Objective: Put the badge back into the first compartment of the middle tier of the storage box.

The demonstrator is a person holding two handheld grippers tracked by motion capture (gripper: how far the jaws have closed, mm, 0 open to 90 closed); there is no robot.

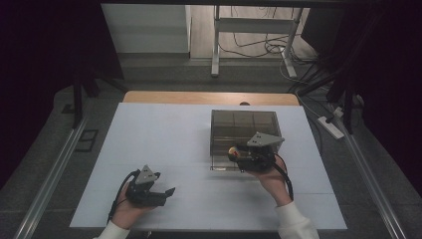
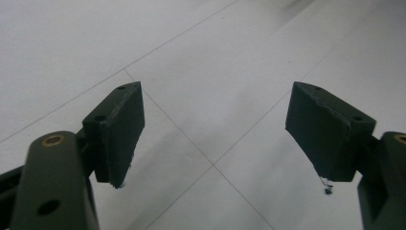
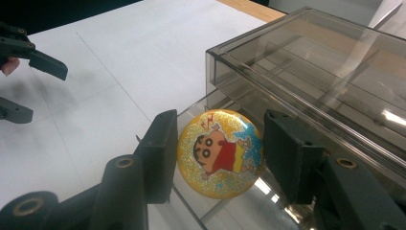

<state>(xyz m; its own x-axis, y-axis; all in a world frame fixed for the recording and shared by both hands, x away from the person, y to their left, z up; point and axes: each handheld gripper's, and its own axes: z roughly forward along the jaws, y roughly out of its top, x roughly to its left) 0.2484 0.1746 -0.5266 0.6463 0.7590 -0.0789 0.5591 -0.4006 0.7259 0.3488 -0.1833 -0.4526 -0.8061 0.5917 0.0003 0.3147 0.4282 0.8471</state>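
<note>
1. We hold the round cartoon badge [image 3: 221, 153] in our right gripper [image 3: 218, 155] at the clear box's [image 3: 306, 72] near lower edge; the box's interior blurs behind reflections.
2. Our left gripper [image 2: 215, 129], well left of the box, gapes wide and empty.

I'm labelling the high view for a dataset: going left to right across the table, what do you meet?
Left gripper with its fingers open above the white table → round cartoon badge between the right gripper's fingers → clear smoky box.
</note>
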